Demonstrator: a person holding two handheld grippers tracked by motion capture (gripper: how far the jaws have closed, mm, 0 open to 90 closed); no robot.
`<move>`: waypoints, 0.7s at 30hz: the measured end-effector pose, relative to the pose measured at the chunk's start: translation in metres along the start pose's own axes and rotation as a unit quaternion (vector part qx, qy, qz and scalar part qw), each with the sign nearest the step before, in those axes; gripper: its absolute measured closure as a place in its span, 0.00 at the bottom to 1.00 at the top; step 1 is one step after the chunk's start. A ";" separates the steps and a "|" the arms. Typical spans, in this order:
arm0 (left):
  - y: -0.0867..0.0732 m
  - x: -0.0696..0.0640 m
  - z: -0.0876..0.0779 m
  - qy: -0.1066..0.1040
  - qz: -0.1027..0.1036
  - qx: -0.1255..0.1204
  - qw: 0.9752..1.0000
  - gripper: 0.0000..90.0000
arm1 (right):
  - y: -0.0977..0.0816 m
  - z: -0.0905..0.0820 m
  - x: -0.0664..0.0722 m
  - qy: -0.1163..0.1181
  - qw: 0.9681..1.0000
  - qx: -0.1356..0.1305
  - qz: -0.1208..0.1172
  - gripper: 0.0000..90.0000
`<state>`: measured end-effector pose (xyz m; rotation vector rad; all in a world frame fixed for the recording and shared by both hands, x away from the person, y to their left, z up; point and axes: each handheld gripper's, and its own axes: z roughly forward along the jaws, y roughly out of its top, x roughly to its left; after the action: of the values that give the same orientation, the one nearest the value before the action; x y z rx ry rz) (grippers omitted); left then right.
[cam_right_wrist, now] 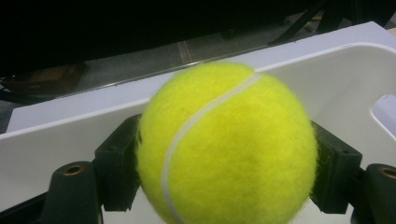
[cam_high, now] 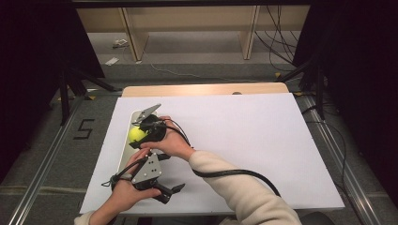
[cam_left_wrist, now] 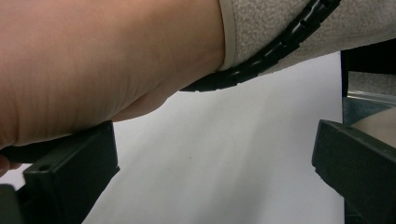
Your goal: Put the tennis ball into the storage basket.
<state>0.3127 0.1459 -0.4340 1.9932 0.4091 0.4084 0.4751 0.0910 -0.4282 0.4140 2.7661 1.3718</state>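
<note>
The right gripper has its fingers clamped on either side of the ball, which sits over the white tray at the tabletop's left edge. The ball seems to hang just above the tray floor, though contact is hard to judge. The left gripper idles near the front edge, fingers spread wide with nothing between them. To do this well, keep the squeeze even across the ball's widest part, move straight and slowly, and stay off the tray wall.
</note>
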 end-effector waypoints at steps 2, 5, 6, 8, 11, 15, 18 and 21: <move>0.000 0.000 0.000 0.000 0.000 0.000 1.000 0.00 | 0.000 0.000 0.000 0.000 1.000 0.000 0.001 0.29; 0.000 0.000 0.000 0.000 0.000 0.000 1.000 0.00 | 0.000 0.000 -0.001 -0.002 1.000 0.000 0.003 0.29; 0.000 0.000 0.000 0.000 0.000 0.000 1.000 0.00 | -0.001 0.000 -0.001 -0.002 1.000 0.000 0.002 0.29; 0.000 0.000 0.000 0.000 0.000 0.000 1.000 0.00 | -0.001 0.000 -0.001 -0.003 1.000 0.000 0.002 0.29; 0.000 0.000 0.001 -0.001 -0.001 0.000 1.000 0.00 | -0.001 0.000 -0.001 -0.006 1.000 0.000 0.004 0.28; 0.000 0.000 0.000 -0.001 0.000 0.001 1.000 0.00 | -0.002 0.000 -0.001 -0.012 1.000 0.002 0.004 0.28; 0.000 0.000 0.001 -0.001 -0.001 0.001 1.000 0.00 | -0.002 0.001 -0.002 -0.016 1.000 0.002 0.001 0.28; 0.000 0.000 0.001 -0.002 0.000 0.001 1.000 0.00 | -0.002 0.000 -0.002 -0.020 1.000 -0.001 0.003 0.27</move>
<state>0.3128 0.1455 -0.4346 1.9948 0.4084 0.4046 0.4768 0.0893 -0.4301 0.4444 2.7334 1.3505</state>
